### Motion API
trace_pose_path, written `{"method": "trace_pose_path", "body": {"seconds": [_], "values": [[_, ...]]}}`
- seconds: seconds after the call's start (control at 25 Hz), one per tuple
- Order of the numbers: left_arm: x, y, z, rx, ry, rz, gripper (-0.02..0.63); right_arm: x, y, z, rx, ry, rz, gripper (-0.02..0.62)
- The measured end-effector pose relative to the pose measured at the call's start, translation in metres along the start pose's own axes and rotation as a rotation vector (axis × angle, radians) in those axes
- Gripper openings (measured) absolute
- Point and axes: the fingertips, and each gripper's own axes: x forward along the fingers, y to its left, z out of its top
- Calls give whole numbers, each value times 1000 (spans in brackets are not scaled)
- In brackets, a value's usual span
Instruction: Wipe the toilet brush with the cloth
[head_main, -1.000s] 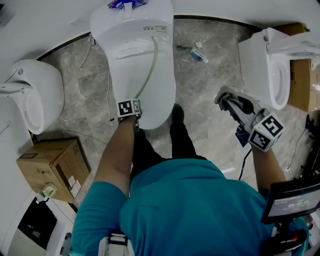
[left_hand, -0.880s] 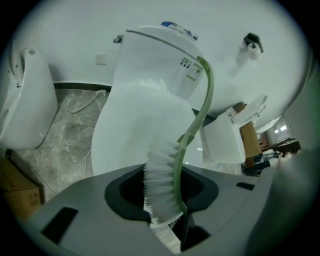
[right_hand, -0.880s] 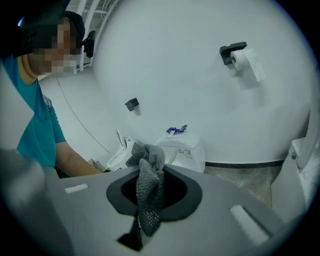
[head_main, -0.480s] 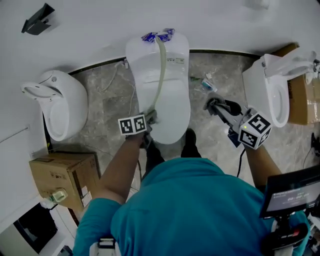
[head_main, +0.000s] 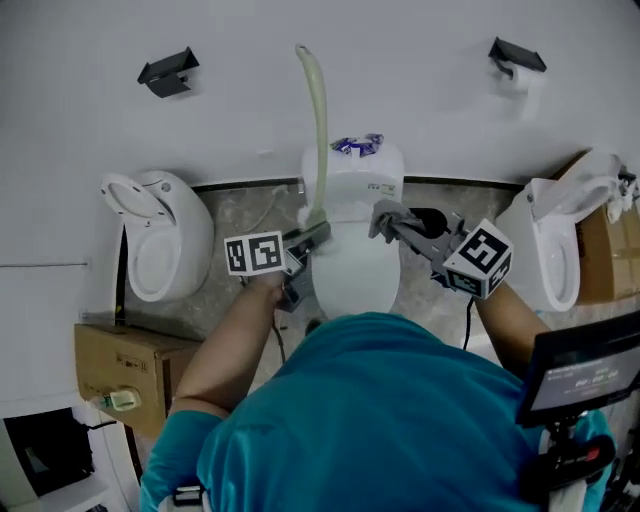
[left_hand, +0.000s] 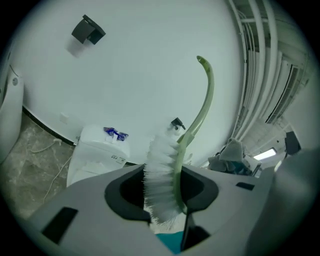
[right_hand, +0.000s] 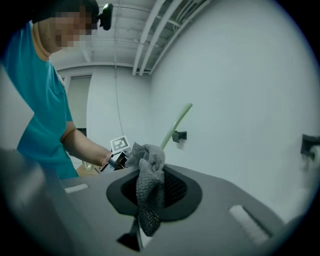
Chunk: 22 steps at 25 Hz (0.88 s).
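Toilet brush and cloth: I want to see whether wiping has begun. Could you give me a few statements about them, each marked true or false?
The left tongs grip the toilet brush by its bristle end. True.
The right tongs are empty. False: they hold a grey cloth.
The cloth is wrapped round the brush's handle. False: cloth and handle are apart.
The pale green handle rises above the left tongs. True.
A blue packet lies atop the middle toilet. True.
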Motion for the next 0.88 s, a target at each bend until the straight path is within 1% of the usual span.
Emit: {"method": "trace_pose_path", "body": {"seconds": [0.16, 0.24, 0.36, 0.48, 0.6, 0.68, 0.88], "values": [[-18, -35, 17, -29, 12, -51, 156, 29, 31, 39, -207, 2, 67, 31], [-22, -49, 23, -24, 18, -72, 156, 45, 40, 49, -282, 13, 94, 31], [-20, -69, 32, 10, 25, -97, 156, 63, 46, 50, -363, 53, 130, 31], [-16, -83, 35, 58, 46, -108, 156, 74, 45, 41, -434, 116, 145, 31], [-15, -89, 34, 98, 65, -104, 156, 79, 40, 36, -464, 155, 133, 31], [-14, -90, 35, 105, 66, -100, 155, 80, 36, 36, -501, 170, 111, 31], [-10, -90, 40, 104, 67, -91, 156, 82, 29, 35, -677, 211, -3, 31]]}}
